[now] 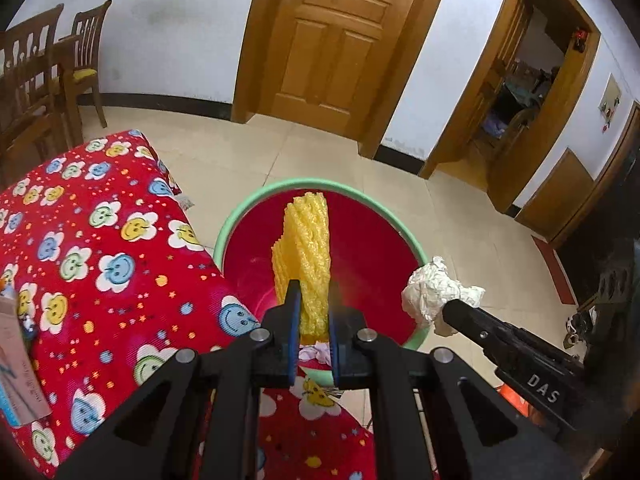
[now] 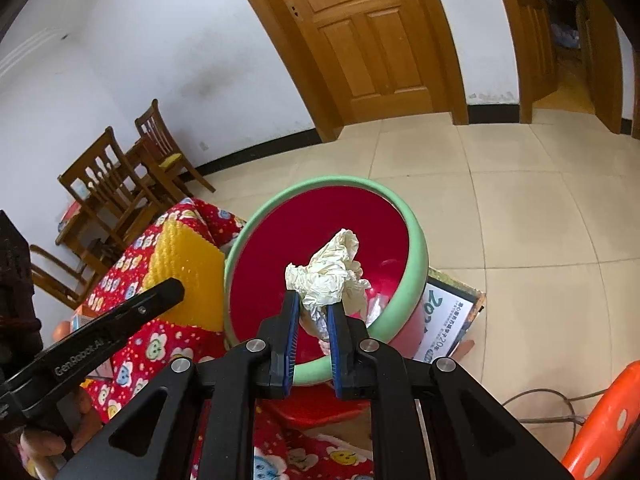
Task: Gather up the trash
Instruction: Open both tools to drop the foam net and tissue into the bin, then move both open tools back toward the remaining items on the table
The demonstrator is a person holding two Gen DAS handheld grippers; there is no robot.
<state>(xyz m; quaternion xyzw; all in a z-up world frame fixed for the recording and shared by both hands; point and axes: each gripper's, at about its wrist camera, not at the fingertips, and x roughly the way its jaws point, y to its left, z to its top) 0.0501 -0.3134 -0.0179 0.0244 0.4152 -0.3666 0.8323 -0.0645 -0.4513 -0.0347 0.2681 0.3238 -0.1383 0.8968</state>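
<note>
My left gripper (image 1: 313,294) is shut on a yellow foam fruit net (image 1: 306,248), held over the red bin with a green rim (image 1: 256,200). My right gripper (image 2: 314,304) is shut on a crumpled white paper ball (image 2: 330,272), held above the same bin (image 2: 416,256). In the left wrist view the paper ball (image 1: 432,290) hangs at the bin's right rim, on the right gripper's fingertips (image 1: 460,312). In the right wrist view the foam net (image 2: 188,276) shows left of the bin. Some pale scraps (image 2: 378,304) lie inside the bin.
A table with a red smiley-flower cloth (image 1: 92,256) stands left of the bin. Wooden chairs (image 1: 36,88) stand at the far left wall. A wooden door (image 1: 332,40) is behind. A framed calendar (image 2: 448,320) and an orange stool (image 2: 604,420) lie on the tiled floor at right.
</note>
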